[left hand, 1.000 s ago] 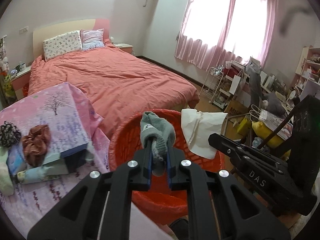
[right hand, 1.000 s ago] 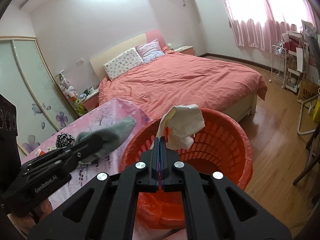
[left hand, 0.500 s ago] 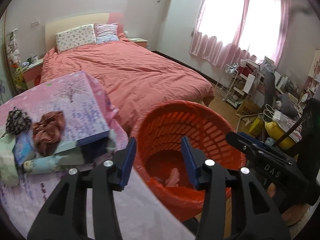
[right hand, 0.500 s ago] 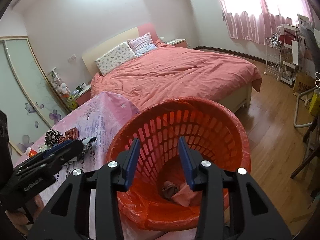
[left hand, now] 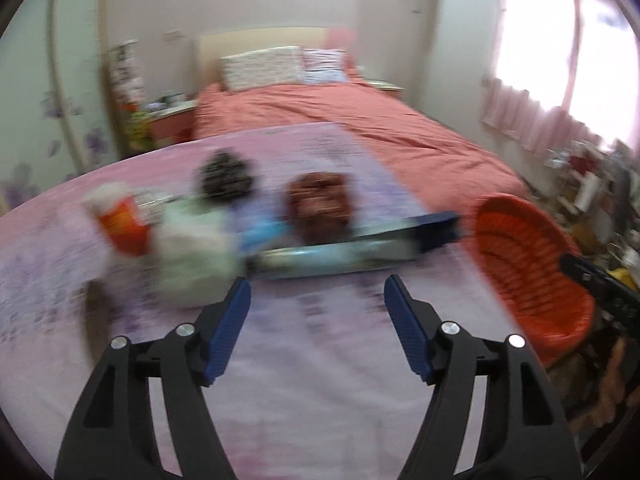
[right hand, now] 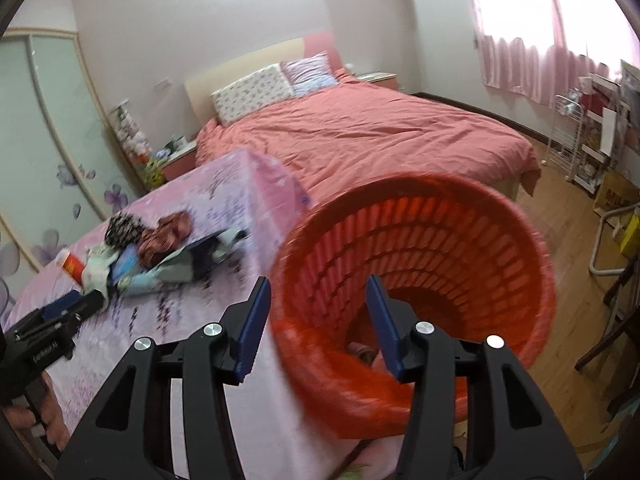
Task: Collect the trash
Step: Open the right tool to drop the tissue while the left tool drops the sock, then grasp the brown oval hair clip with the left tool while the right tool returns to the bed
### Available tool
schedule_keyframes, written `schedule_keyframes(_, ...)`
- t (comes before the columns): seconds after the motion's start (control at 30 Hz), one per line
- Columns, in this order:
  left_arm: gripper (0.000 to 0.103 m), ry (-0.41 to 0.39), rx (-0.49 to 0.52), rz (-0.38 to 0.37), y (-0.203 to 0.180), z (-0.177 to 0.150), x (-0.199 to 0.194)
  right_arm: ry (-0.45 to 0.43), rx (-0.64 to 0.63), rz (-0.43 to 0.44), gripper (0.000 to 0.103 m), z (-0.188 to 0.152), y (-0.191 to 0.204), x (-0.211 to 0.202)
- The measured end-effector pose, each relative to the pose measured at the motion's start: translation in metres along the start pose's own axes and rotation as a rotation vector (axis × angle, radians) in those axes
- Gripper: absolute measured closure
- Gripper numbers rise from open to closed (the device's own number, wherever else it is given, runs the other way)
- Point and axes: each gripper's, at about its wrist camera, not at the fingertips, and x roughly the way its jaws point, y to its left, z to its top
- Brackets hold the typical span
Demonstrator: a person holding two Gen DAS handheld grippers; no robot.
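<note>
- Your left gripper [left hand: 316, 300] is spread wide with nothing between its blue pads [left hand: 224, 328]; it hangs over the pink flowered tablecloth [left hand: 304, 380].
- Left view is motion-blurred, so the small items are hard to make out.
- Just ahead of the left gripper sits a clutter pile: a pale crumpled wad [left hand: 192, 256], a white-and-orange tube [left hand: 116, 220], a black patterned scrunchie [left hand: 224, 178], a brown scrunchie [left hand: 320, 208] and a long folded umbrella [left hand: 356, 248] lying crosswise.
- None of the pile touches the left fingers.
- Your right gripper [right hand: 318, 320] is also spread apart and empty; its two fingers straddle the near rim of the orange basket [right hand: 440, 248].
- The basket stands at the right edge of the table, just beside the tablecloth, lined with an orange bag [right hand: 360, 384].
- Trash sits at the basket bottom: a small pinkish-brown lump [right hand: 362, 354] shows between the right fingers; what it is, you cannot tell.
- In the right view the same clutter pile [right hand: 152, 252] lies on the cloth well left of the basket, with the left gripper's black body [right hand: 48, 336] near it.
- Bed with a coral quilt [right hand: 360, 132] sits behind the table.
</note>
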Motion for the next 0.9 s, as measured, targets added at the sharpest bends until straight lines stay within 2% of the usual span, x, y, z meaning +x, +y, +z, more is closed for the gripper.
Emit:
schedule_keyframes(0.17,0.030,0.016,-0.090,0.169,0.076,-0.013,-0.002,0.035,-0.037,0.031,0.053,-0.009,0.027,0.010)
schedule_keyframes(0.33,0.030,0.063,-0.200,0.240,0.132,-0.023,0.004,0.066,-0.067,0.045,0.053,-0.016,0.052,0.022)
schedule_keyframes(0.53,0.032,0.121,-0.237,0.220,0.147,-0.028,0.019,0.080,-0.113,0.050,0.053,-0.017,0.081,0.033)
schedule_keyframes(0.67,0.044,0.154,-0.242,0.196,0.150,-0.028,0.029,0.082,-0.109,0.042,0.053,-0.012,0.089,0.041)
schedule_keyframes(0.73,0.056,0.153,-0.236,0.184,0.150,-0.028,0.032,0.083,-0.100,0.045,0.053,-0.010,0.091,0.044)
schedule_keyframes(0.8,0.060,0.152,-0.227,0.185,0.151,-0.026,0.033,0.084,-0.095,0.048,0.053,-0.008,0.094,0.047)
schedule_keyframes(0.9,0.061,0.149,-0.228,0.174,0.155,-0.024,0.035,0.087,-0.092,0.049,0.052,-0.006,0.099,0.052)
